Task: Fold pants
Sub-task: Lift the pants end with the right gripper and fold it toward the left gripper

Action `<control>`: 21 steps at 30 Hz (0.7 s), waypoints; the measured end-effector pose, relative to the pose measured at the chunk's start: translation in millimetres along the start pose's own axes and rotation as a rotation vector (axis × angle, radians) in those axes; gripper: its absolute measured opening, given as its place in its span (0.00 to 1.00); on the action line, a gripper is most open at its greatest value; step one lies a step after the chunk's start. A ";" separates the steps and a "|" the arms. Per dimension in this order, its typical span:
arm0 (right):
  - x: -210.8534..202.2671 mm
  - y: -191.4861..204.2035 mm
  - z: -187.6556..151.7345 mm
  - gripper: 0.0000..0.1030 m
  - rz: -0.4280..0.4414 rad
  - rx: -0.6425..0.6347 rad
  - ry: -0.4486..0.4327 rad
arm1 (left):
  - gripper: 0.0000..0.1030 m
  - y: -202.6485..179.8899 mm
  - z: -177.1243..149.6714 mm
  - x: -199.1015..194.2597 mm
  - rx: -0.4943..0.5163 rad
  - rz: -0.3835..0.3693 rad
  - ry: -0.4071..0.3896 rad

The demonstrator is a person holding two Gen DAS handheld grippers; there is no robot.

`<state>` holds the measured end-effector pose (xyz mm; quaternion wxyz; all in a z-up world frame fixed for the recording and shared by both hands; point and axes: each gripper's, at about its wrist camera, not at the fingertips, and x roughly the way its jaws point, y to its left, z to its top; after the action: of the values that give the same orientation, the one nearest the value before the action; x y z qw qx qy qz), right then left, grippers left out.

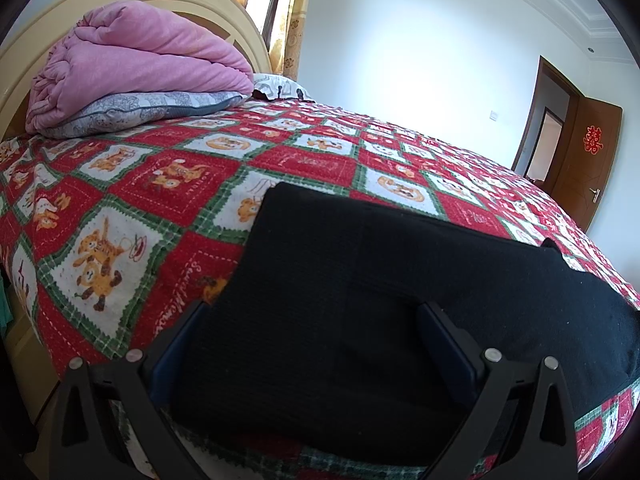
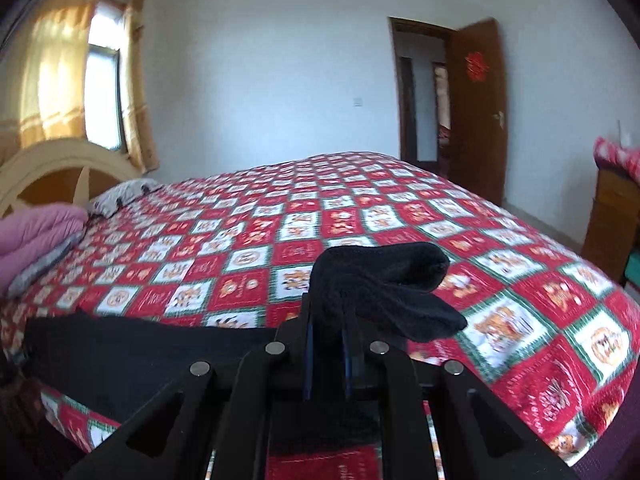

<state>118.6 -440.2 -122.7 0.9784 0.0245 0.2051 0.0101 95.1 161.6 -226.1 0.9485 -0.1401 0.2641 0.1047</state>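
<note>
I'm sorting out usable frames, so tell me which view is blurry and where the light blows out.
Left wrist view: sharp, though the white wall glares and the black pants lose all detail. Right wrist view: motion-smeared, worst on the quilt squares at left; the window blows out. Both bend straight lines at the edges.

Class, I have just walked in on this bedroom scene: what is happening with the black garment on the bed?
A person is folding black pants on a red patchwork bedspread. The right tongs are shut on one lifted end of the fabric. The left tongs stand open over the part lying flat. The fold is unfinished.
</note>
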 end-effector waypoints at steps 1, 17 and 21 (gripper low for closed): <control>1.8 11.6 -0.2 0.10 0.006 -0.037 0.002 | 1.00 0.1 0.1 -0.1 0.000 0.000 0.000; 46.0 88.8 -48.1 0.10 0.058 -0.325 0.217 | 1.00 0.7 0.0 -0.1 -0.001 0.001 0.000; 50.5 90.3 -52.4 0.10 0.050 -0.327 0.236 | 1.00 0.5 0.0 -0.1 -0.001 0.001 0.000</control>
<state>142.9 -346.2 -186.2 0.9380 -0.1307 0.3131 0.0705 94.9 162.0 -226.2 0.9484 -0.1406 0.2640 0.1053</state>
